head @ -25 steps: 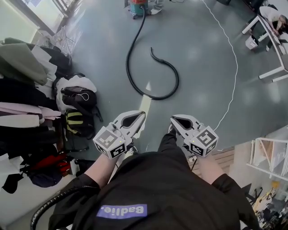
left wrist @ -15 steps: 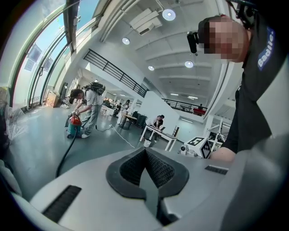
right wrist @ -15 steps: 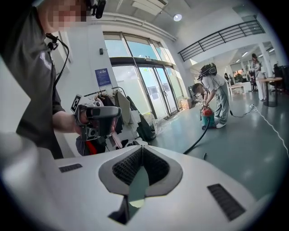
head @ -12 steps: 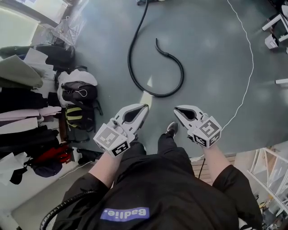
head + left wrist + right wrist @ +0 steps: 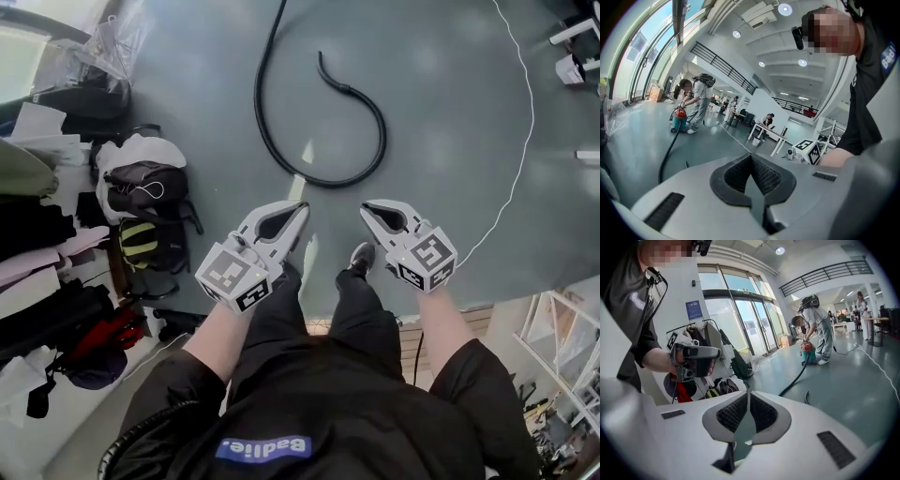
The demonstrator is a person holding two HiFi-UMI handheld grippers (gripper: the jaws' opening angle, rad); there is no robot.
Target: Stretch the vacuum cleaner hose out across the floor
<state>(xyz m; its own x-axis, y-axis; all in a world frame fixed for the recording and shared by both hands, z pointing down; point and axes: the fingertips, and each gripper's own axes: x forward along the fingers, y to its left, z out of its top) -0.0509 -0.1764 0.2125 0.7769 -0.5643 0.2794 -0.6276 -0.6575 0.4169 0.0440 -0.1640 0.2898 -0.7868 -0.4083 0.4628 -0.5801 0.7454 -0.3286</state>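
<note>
- Left gripper [image 5: 296, 210] and right gripper [image 5: 368, 210]: clenched tight, empty, side by side.
- Hose [image 5: 265, 131] far ahead on floor [image 5: 441, 94], bent like a hook.
- Step closer first.
- Open wide, grab near loose end [image 5: 322, 66], squeeze firmly.
- Pull slow and straight, away from vacuum [image 5: 678, 123], so no kinks or tips.
- Mind the white cord [image 5: 521, 141] nearby.
</note>
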